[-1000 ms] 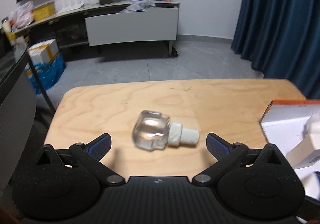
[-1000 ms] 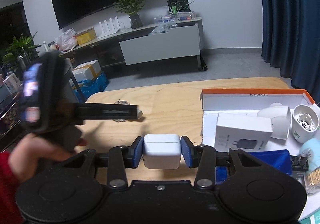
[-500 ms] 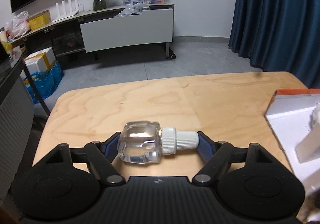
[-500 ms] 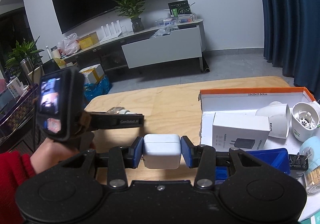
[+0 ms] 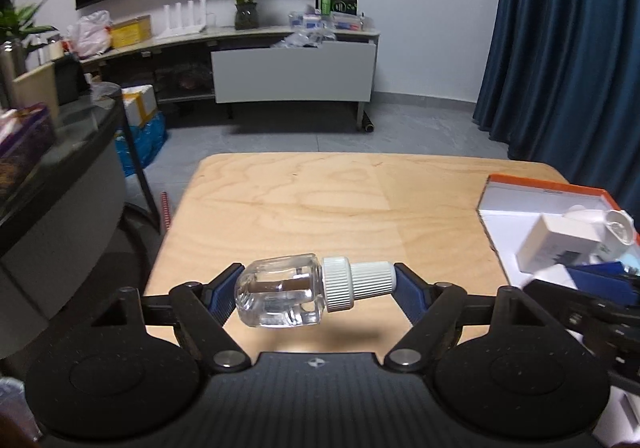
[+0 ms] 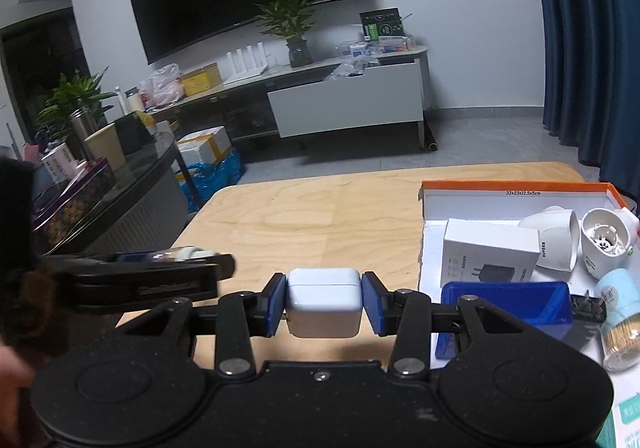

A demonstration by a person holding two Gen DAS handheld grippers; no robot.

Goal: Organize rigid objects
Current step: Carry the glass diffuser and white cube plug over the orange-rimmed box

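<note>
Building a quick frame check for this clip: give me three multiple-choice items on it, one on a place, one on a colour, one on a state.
1. Where does the white charger box lie?
A. in the orange-rimmed box
B. on the bare table
C. on the floor

2. What colour is the cap of the clear bottle?
A. blue
B. white
C. red

3. What is the state of the right tool?
A. open and empty
B. shut on a white cube
C. shut on a cup

Key: 1 A, it sits inside the orange-rimmed box beside the white cups. 2 B, the ribbed cap is white. 3 B, both blue pads press the sides of the white cube.
</note>
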